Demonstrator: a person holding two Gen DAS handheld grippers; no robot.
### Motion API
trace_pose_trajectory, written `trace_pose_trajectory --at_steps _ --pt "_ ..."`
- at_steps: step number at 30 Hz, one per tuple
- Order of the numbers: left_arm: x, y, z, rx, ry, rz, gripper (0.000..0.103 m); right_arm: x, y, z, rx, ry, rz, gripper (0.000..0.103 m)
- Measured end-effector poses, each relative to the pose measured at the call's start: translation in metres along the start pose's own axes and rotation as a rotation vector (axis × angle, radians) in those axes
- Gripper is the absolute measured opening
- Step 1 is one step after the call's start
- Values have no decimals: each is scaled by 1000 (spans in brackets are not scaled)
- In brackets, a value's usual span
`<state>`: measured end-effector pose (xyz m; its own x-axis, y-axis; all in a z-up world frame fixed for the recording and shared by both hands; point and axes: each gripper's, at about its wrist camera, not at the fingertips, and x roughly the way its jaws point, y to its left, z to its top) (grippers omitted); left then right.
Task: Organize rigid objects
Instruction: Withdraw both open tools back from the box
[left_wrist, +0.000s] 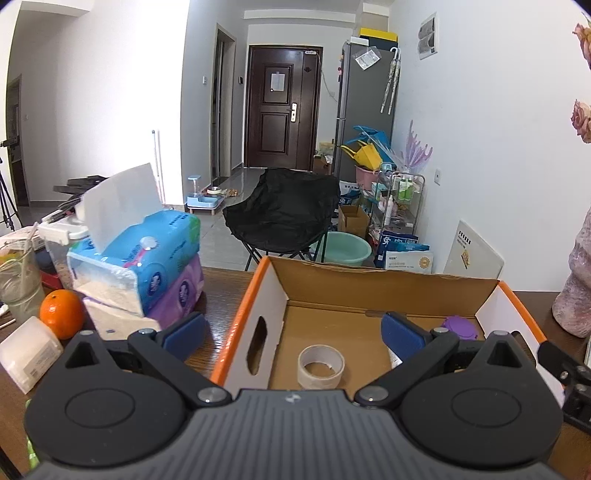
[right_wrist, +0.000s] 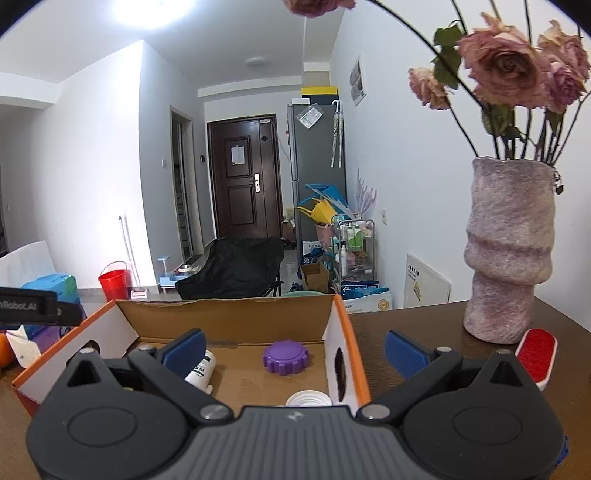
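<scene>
Rigid objects sit partly sorted: cardboard box (left_wrist: 388, 295) at frame centre on the wooden table (right_wrist: 424, 354) already holds several.

Left gripper (left_wrist: 293, 330), lower centre of the left wrist view: jaws spread wide, nothing between the blue pads. One pad hangs outside the box's orange-edged left wall, the other over its floor. Just ahead, low centre, a tape roll (left_wrist: 320, 365) stands on the box floor. A purple cap (left_wrist: 459, 326) lies toward the right, partly hidden behind the pad.

Right gripper (right_wrist: 295, 350), lower centre of the right wrist view: also wide apart and empty, straddling the box's right wall. Inside: the purple cap centre, a white bottle (right_wrist: 201, 371) lying left, and a white ribbed lid (right_wrist: 308, 398) at the bottom edge.

Outside, loose: a red lint brush (right_wrist: 535, 354) at lower right beside the vase (right_wrist: 506, 251); an orange (left_wrist: 62, 313) and a clear plastic case (left_wrist: 27, 352) at lower left by the tissue packs (left_wrist: 147, 254).

Judgement: between placements, both hands free. Next move likely calls for swinging a gripper off the box toward a loose item, the brush being nearest the right one, and closing across its narrow width.
</scene>
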<state>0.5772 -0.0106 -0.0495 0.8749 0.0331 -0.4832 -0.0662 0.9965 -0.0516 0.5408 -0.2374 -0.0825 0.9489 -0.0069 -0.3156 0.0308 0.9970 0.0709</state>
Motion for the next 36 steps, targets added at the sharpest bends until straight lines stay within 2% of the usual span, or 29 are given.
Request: trace_pose_trajectory --at_steps 10,20,36 --pt "-33 14 -12 -3 -23 16 103 -38 -11 -3 -1 -32 -3 103" --pt "-77 27 -35 -2 -62 16 103 -74 -27 -16 3 -24 -33 103" --pt "-126 53 -75 -13 -31 62 103 -132 -41 -48 29 2 -78 103"
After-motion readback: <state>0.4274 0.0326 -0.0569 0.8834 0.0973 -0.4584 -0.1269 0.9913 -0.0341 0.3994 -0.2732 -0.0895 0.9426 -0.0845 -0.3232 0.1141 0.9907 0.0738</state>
